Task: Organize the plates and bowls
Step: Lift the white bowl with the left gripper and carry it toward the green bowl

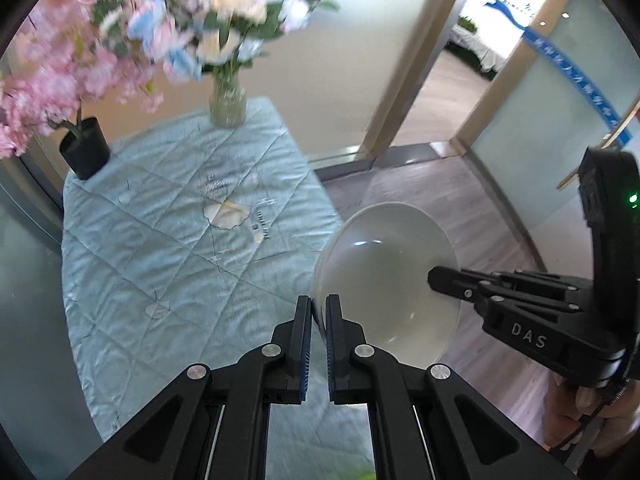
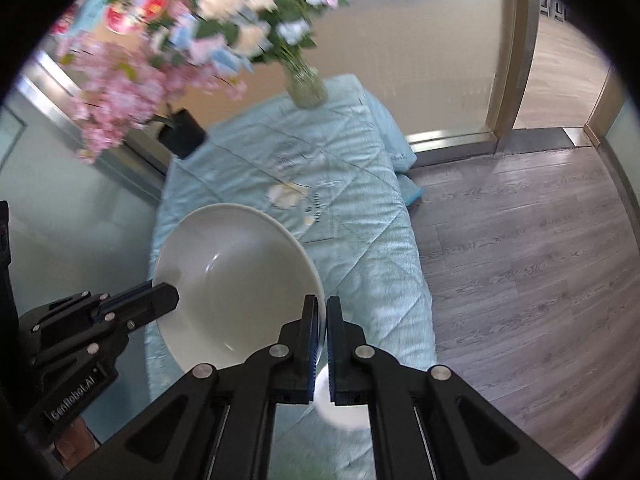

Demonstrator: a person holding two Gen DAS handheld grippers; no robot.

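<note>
A white bowl [image 1: 384,276] is held in the air between both grippers, above the edge of a table covered by a light blue quilted cloth [image 1: 168,240]. My left gripper [image 1: 319,312] is shut on the bowl's left rim. My right gripper [image 1: 440,280] comes in from the right and grips the opposite rim. In the right wrist view the bowl [image 2: 236,276] is tilted with its inside facing me. My right gripper [image 2: 323,316] is shut on its near rim and the left gripper [image 2: 168,292] holds the far left rim. A second white dish [image 2: 340,404] shows partly below the fingers.
A glass vase of flowers [image 1: 227,100] and a black pot of pink blossoms [image 1: 85,148] stand at the back of the table. Grey wood floor [image 2: 520,260] lies to the right, with a glass partition and a doorway [image 1: 452,80] behind.
</note>
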